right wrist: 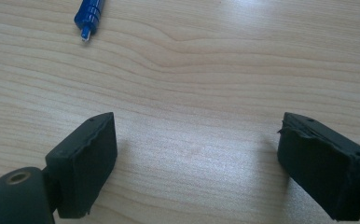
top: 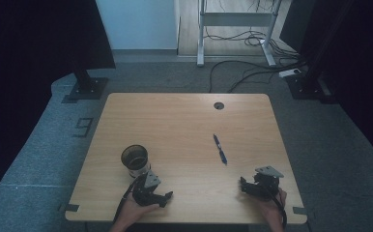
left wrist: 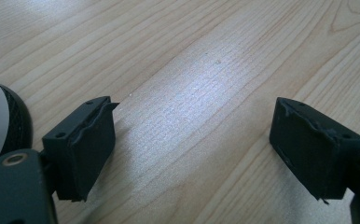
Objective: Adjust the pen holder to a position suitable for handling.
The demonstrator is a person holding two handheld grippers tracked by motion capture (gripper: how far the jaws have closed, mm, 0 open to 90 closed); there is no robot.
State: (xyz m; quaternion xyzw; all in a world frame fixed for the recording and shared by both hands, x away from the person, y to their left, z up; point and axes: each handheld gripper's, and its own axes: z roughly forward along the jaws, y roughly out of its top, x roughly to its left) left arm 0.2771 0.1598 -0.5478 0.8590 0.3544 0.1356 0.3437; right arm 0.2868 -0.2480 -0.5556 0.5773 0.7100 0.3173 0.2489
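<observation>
Two black jaw pads are rising from the bottom of the left gripper view, standing wide apart with nothing but bare wood grain between them — the left gripper (left wrist: 192, 144) is spread open and holding nothing. At the left edge of that view, a rounded black-and-white surface with a red mark is showing just beside the left jaw; it is the side of the dark cylindrical cup with a white band (top: 135, 160), though whether jaw and cup are touching cannot be told.

From the high view, the cup is standing upright on the light wooden table (top: 184, 121), near the front left, and the left gripper is resting just in front of it, with the person's left hand (top: 135, 210) wrapping around it at the table's near edge.

At the front right, the right gripper (right wrist: 194, 161) is likewise sitting low over the wood with its jaws spread wide and empty. The slim blue pen (top: 220, 149) is lying flat near the middle of the table, well apart from the cup and a little beyond the right gripper — its tip (right wrist: 86, 33) is peeking into the upper left of the right gripper view, clear of both jaws.
</observation>
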